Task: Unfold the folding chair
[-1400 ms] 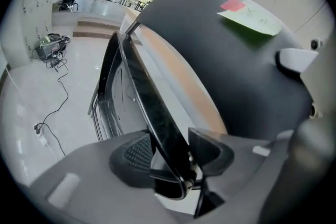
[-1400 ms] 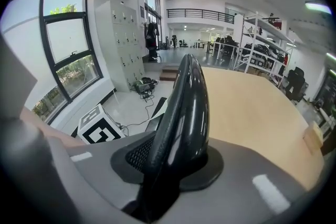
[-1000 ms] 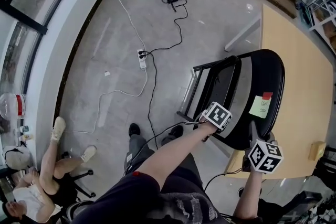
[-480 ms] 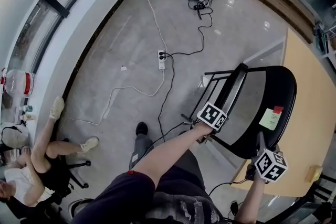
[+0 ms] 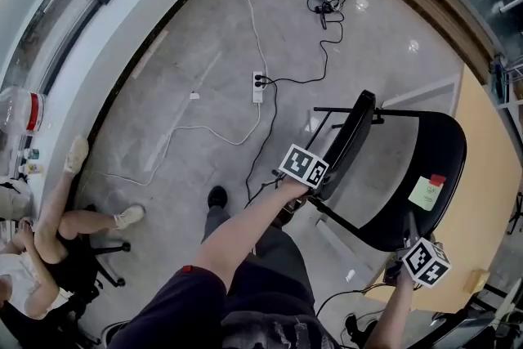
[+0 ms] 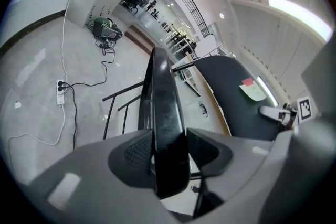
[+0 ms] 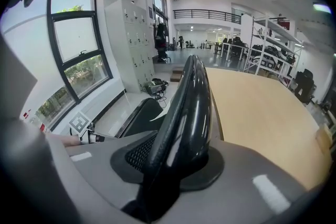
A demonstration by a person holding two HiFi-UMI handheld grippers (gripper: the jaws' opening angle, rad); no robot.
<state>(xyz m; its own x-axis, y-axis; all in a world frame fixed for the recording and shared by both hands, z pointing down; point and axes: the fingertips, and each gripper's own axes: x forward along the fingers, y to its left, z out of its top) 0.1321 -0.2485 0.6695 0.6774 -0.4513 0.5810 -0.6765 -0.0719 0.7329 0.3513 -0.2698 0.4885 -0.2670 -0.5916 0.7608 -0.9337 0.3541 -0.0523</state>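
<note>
1. Nearest, the right gripper (image 5: 407, 231) has its jaws closed to a narrow gap on the glossy rim of the wide black panel (image 5: 437, 151). In the right gripper view (image 7: 181, 160) both pads press on that rim.
2. A little farther and to the left, the left gripper (image 5: 320, 189) clamps the edge of the narrow black panel (image 5: 349, 139). Its jaws stand partly open, filled by the panel's thickness (image 6: 168, 157).
3. Compared with a second ago, the narrow panel has swung left, away from the wide one. A strip of grey floor (image 5: 163, 94) now shows between the two, where they lay nearly flat together. I judge the folding chair (image 5: 409, 217) to be partly open, with the spreading still to finish.
4. The chair stands on the floor just left of the wooden table (image 5: 490, 176), the wide panel overlapping the table's edge. Both panels run lengthwise from near to far, leaning slightly right. The paper note (image 5: 426, 192) faces up toward the head camera.
5. At the far end, the black tube frame (image 5: 320, 120) juts left toward the power strip (image 5: 259, 84). I cannot tell which panel is the seat.
</note>
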